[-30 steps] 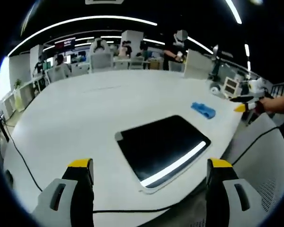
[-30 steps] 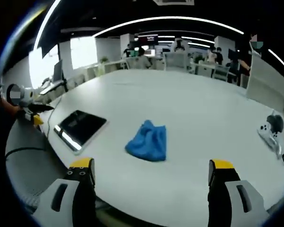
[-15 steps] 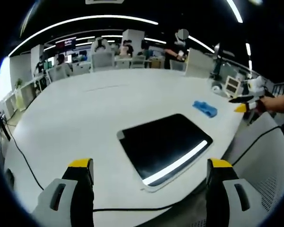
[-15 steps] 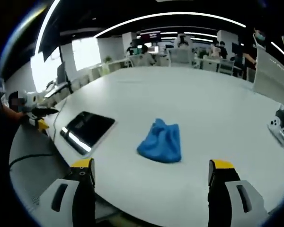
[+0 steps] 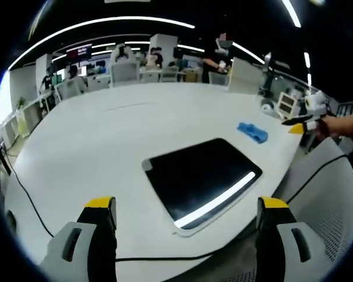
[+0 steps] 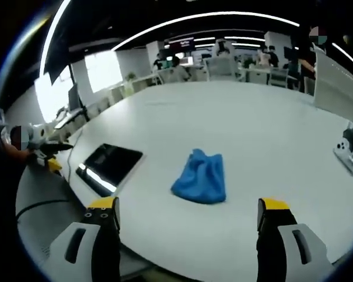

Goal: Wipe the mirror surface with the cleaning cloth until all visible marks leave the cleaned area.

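One mirror (image 5: 201,179), one blue cloth (image 6: 201,179), apart on table (image 5: 94,147). Left gripper (image 5: 185,232) and right gripper (image 6: 187,232): jaws wide apart, empty.

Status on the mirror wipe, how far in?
Nothing done yet. The blue cloth lies crumpled on the white table, apart from the mirror. Both grippers are open and empty; the right gripper faces the cloth. Left: grab cloth, wipe mirror.

White table (image 6: 259,135) bears mirror (image 5: 201,178); crumpled blue cloth (image 6: 200,178).
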`<state>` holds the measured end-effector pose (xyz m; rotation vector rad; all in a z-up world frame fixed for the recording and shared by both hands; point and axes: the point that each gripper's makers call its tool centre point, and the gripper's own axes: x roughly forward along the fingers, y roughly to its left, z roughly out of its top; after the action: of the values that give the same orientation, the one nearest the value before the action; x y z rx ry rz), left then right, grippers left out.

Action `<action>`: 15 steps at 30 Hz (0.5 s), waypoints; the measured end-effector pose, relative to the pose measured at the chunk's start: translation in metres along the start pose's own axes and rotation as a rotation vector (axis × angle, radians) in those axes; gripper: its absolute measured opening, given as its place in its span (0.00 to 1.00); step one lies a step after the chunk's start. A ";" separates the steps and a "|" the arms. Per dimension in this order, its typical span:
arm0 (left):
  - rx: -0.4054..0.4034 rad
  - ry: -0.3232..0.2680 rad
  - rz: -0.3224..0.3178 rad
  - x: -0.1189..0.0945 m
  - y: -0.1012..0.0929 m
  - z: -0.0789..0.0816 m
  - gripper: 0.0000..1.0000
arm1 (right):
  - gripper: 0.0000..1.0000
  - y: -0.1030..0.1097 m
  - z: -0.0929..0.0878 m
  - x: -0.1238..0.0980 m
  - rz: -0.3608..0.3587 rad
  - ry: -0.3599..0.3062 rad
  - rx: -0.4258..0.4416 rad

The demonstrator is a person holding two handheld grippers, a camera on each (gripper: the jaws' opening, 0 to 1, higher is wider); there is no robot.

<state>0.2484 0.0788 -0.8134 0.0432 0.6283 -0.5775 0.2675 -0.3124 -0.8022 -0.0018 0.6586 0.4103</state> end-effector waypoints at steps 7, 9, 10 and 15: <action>-0.008 0.008 -0.003 0.000 0.000 -0.002 1.00 | 1.00 -0.001 0.007 0.003 0.012 -0.022 -0.014; -0.010 0.010 -0.005 0.001 0.000 -0.003 1.00 | 1.00 -0.002 0.011 0.002 0.014 -0.032 -0.043; -0.012 0.012 -0.006 0.001 0.000 -0.003 1.00 | 1.00 -0.002 0.011 0.002 0.014 -0.027 -0.050; -0.013 0.015 -0.006 0.001 -0.001 -0.003 1.00 | 0.97 -0.002 0.012 0.011 0.026 -0.009 -0.063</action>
<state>0.2471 0.0784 -0.8167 0.0333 0.6469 -0.5795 0.2831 -0.3088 -0.7997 -0.0510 0.6375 0.4560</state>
